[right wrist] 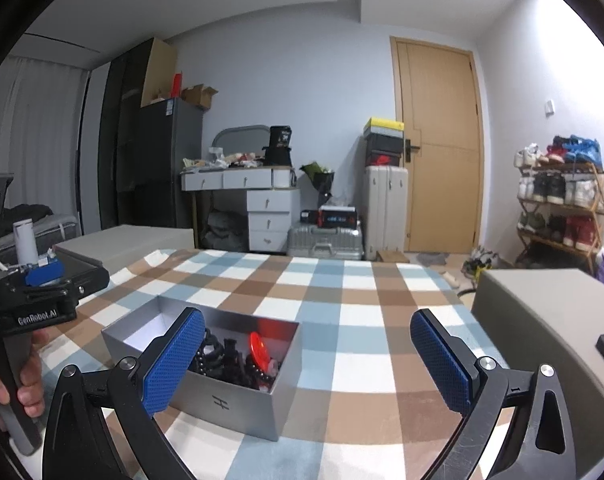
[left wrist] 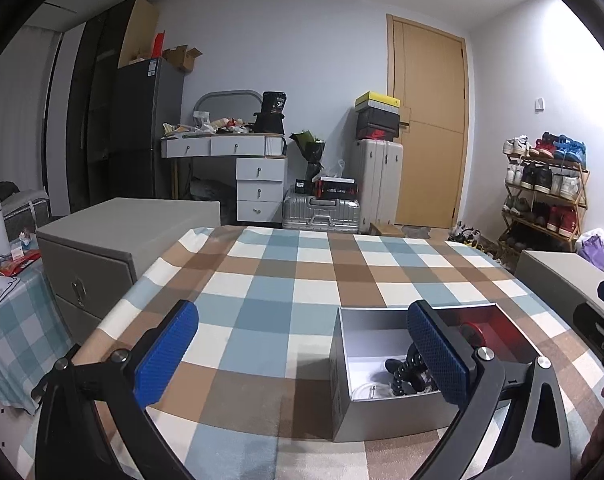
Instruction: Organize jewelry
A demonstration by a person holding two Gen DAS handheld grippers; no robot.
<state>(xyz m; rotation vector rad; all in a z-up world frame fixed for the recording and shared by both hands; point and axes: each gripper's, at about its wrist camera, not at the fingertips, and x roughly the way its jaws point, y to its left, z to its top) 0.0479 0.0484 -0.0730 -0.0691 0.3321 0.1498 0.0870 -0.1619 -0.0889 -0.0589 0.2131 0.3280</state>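
An open silver box (right wrist: 225, 402) stands on the checked tablecloth (right wrist: 342, 312). Inside it lie black bead strands (right wrist: 221, 356) and a red round piece (right wrist: 259, 350). In the left wrist view the same box (left wrist: 390, 412) sits at the lower right, with black beads (left wrist: 402, 372) and the red piece (left wrist: 474, 330) partly hidden behind my right-hand finger. My left gripper (left wrist: 302, 356) is open, empty, left of the box. My right gripper (right wrist: 308, 360) is open and empty above the cloth; its left finger (right wrist: 173, 364) overlaps the box. The left gripper's body (right wrist: 33, 304) shows at the far left, held by a hand (right wrist: 25, 384).
Grey storage boxes flank the table: one at the left (left wrist: 113, 248), one at the right (right wrist: 542, 320). Beyond the far table edge stand a white drawer desk (left wrist: 245, 172), silver suitcases (left wrist: 342, 200), a wooden door (left wrist: 430, 120) and a shoe rack (left wrist: 542, 192).
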